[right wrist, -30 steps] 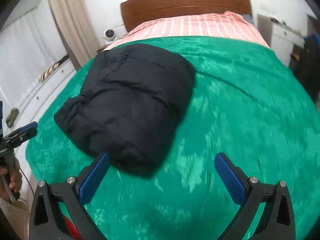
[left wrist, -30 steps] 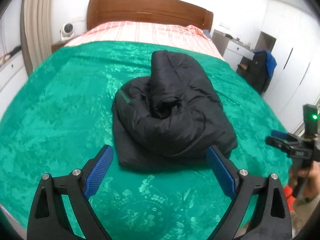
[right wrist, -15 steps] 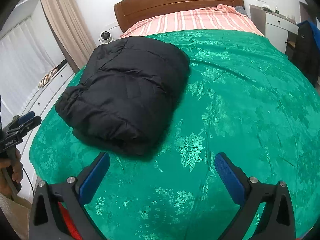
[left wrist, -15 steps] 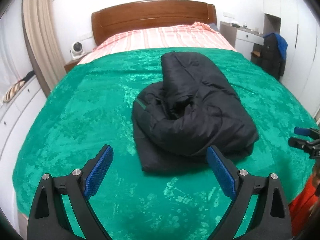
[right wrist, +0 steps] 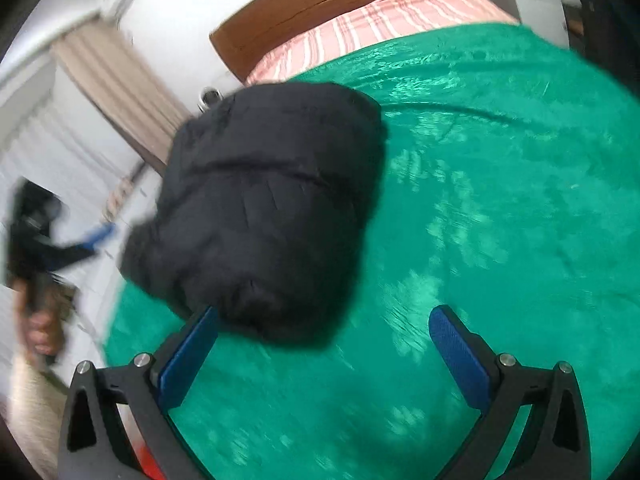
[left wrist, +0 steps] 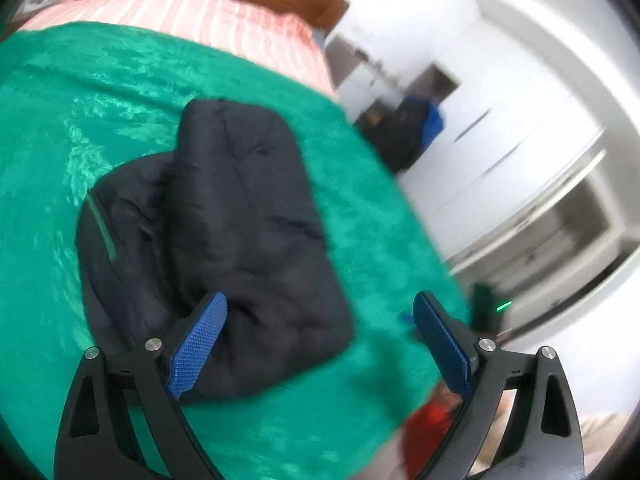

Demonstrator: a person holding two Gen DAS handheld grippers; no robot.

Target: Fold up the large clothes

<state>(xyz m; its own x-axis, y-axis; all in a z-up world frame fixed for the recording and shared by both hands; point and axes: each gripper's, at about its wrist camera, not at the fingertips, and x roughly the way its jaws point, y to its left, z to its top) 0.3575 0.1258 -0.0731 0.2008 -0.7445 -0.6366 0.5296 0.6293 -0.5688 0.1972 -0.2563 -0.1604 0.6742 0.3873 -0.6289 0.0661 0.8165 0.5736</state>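
A black puffer jacket lies folded in a bundle on the green bedspread; it also shows in the right wrist view. My left gripper is open and empty, close above the bundle's near right corner. My right gripper is open and empty, just in front of the bundle's near end. The left gripper shows blurred at the left of the right wrist view. Both views are tilted and blurred.
The wooden headboard and striped pink sheet are at the far end. White wardrobes and a dark garment on a chair stand to the right. A curtain hangs on the left.
Both grippers have swung and tilted, blurring the views. The left one has moved in closer over the bundle's right corner. The jacket has not moved.
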